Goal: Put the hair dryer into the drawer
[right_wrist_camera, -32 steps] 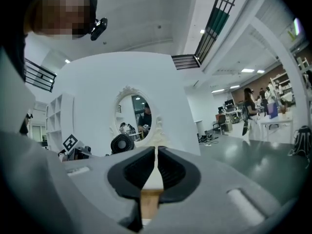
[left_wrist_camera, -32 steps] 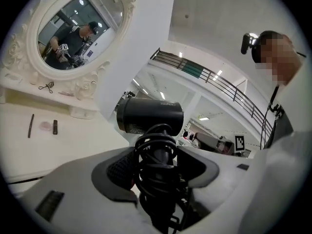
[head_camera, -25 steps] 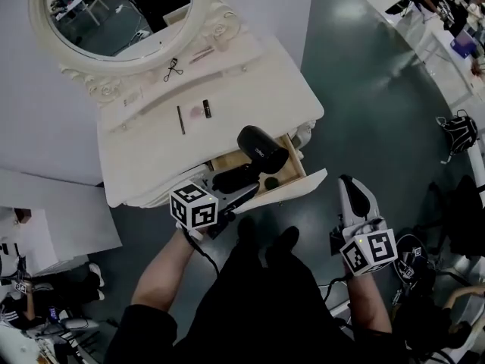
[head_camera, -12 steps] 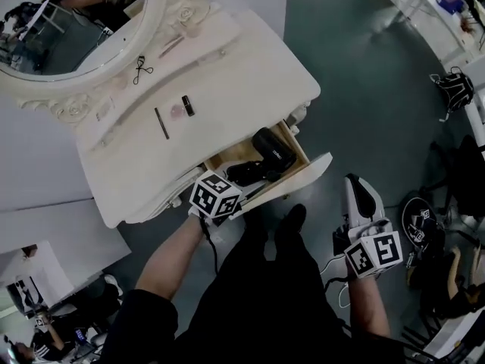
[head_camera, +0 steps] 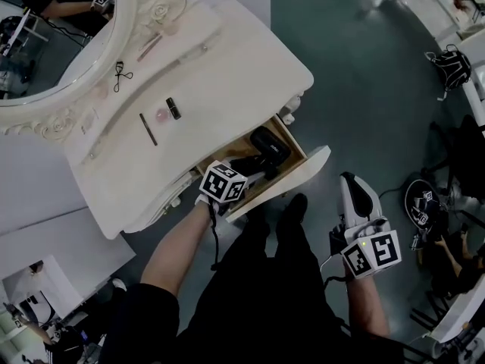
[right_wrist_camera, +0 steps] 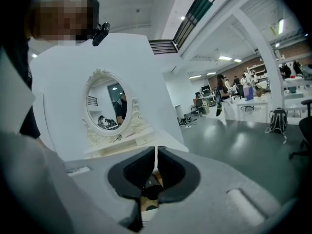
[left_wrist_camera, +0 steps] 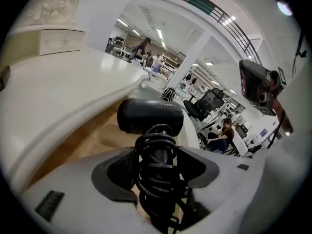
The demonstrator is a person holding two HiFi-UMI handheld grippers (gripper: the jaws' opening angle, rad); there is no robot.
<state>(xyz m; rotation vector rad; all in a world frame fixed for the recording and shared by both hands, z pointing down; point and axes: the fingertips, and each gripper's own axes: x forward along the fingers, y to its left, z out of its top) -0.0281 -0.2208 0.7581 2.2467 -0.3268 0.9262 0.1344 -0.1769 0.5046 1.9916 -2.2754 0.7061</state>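
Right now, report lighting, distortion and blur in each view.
Head view: dim, dark floor, pale dressing table brightest. Left gripper view: strong fisheye, black corners; hair dryer sharp, close in the jaws. Right gripper view: same fisheye, mosaic patch upper left, ceiling lights bright, floor sheen.

Left tongs (head_camera: pixel 250 174) cover the hair dryer (head_camera: pixel 270 145) handle from above. The drawer (head_camera: pixel 303 171) back vanishes under the surface (head_camera: pixel 235 67). Beyond the tongs, small bits (head_camera: pixel 173 108) are too tiny to name, and the mirror (head_camera: pixel 45 51) is clipped by the edge.

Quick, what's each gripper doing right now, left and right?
Left gripper: closed on the hair dryer, at its cord-wrapped handle.
Right gripper: closed, holding nothing.
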